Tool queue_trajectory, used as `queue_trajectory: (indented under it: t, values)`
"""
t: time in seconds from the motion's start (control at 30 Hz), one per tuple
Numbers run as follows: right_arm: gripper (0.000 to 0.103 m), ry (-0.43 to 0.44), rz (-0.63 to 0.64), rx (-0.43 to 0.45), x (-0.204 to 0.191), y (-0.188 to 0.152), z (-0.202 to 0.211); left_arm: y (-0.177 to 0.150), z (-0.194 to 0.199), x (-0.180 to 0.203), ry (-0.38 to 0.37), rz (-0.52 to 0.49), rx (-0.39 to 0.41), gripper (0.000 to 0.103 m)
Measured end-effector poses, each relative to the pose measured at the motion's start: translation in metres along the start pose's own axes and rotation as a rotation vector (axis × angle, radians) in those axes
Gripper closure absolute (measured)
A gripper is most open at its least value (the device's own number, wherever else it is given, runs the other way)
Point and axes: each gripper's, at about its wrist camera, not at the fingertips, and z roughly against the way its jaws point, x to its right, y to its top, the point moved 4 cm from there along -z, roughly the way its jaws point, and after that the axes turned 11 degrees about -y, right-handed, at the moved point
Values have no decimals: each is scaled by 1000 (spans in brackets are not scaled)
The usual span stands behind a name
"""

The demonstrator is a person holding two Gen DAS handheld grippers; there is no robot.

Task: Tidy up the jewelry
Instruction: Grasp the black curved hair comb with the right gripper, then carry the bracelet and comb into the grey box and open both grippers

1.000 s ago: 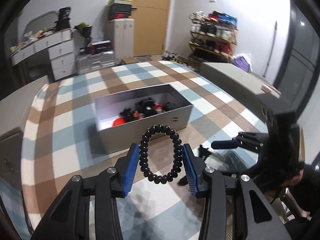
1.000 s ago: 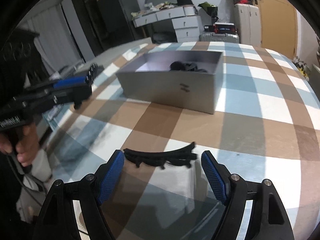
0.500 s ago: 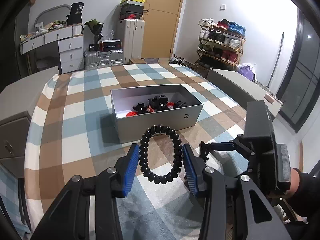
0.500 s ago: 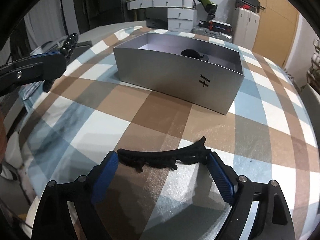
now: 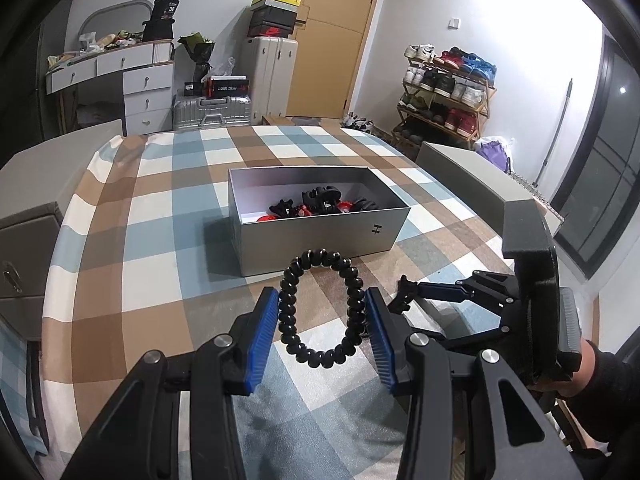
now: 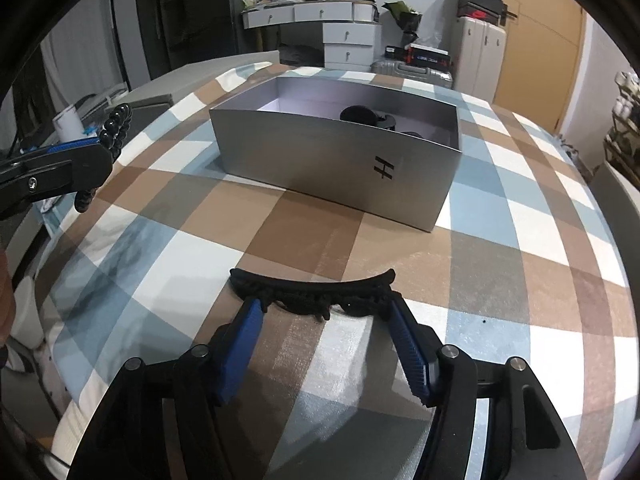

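In the lower middle of the left wrist view the left gripper (image 5: 322, 312) has its blue fingers (image 5: 262, 336) pressed against both sides of a black beaded bracelet (image 5: 320, 312), which stands up as a loop between them, lifted off the counter (image 5: 132, 240); the checked cloth shows through the ring. Beyond it, at the centre of the frame, sits a grey open box (image 5: 316, 220) with black and red pieces lying inside. In the right wrist view the right gripper (image 6: 326, 312) is at the bottom centre; its fingers (image 6: 408, 344) are set against the two ends of a black curved hair clip (image 6: 312, 290) that lies on the cloth, gripping it lengthwise, so far as I can see. The same box (image 6: 336, 160) stands above it in the frame, well apart from the clip; at the left edge the other gripper (image 6: 60, 164) juts in with the bracelet (image 6: 114, 124) in its grasp.
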Motion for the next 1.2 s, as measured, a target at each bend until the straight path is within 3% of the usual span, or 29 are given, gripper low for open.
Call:
queue_trajectory:
  t: [0.5,1.03,1.2]
  values:
    - [39,90,-110,136,30,20,36,17,1,1,19,8,43,65]
    - [39,137,-118,301,63,101,69,68,-14,-9,45,25,96,65]
    - [39,169,-116,303,62,120,61,79,-22,-13,56,30,95,65]
